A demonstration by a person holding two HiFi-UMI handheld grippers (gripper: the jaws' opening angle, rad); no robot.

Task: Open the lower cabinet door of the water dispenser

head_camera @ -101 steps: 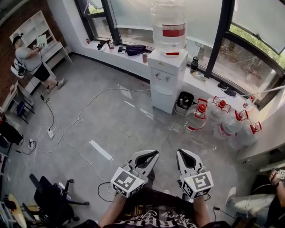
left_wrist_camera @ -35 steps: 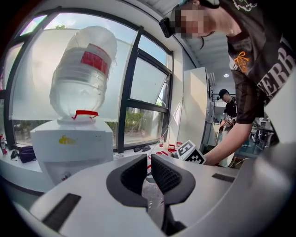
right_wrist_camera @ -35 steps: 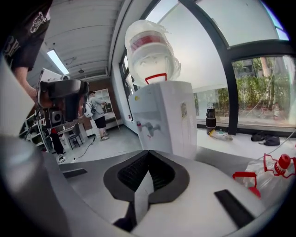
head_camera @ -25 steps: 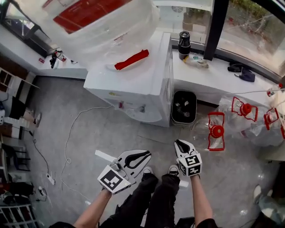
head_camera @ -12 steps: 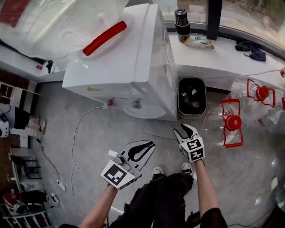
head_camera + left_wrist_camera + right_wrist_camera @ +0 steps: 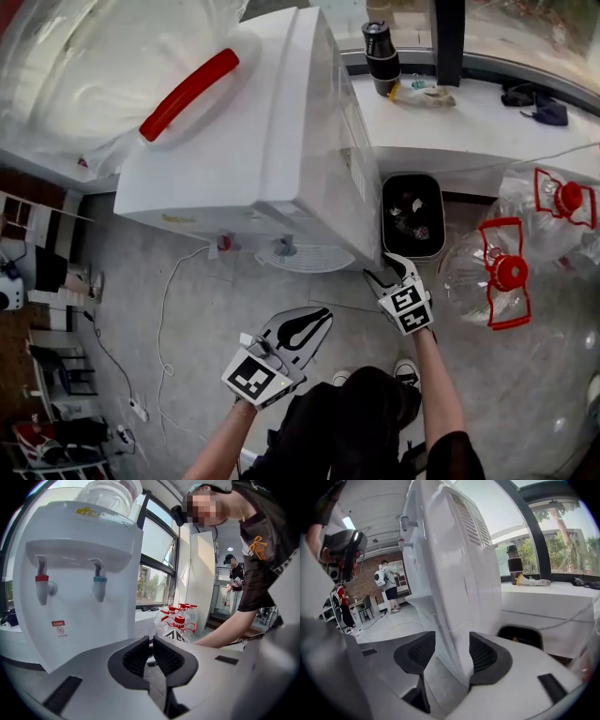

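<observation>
Right gripper [image 6: 452,651]: just been opening at the jaws and now spread wide. Gripping nothing, with both pads clear of the white corner edge framed between them.
Left gripper [image 6: 152,641]: pinched almost together with only a slit left, and empty. Held low and further back, aimed at the front of the machine and well apart from it.
Change: both grippers brought lower and closer in than a second ago. Right gripper shifted from above the shoes [image 6: 406,371] to just beside the front right corner, under the drip tray [image 6: 309,258]. Four seconds ago, still across the room from the machine.
Water dispenser [image 6: 281,141]: upright against the window ledge [image 6: 469,131], with a bottle [image 6: 84,56] on top. Red tap [image 6: 41,579] and blue tap [image 6: 99,580] facing the left gripper.
Lower cabinet door: low on the front, below the taps. Hidden under the overhang in the head view and behind the gripper body in the left gripper view. Probably meeting the corner framed by the right jaws, but no seam or handle plainly readable. No sign of it swung out.
Meaning: approach about finished, grasp not yet made. Likely next, a closing on the door's edge and a pull outward.
Surroundings: black bin [image 6: 384,216] just beside the machine's right side, empty bottles [image 6: 464,267] beyond it.
</observation>
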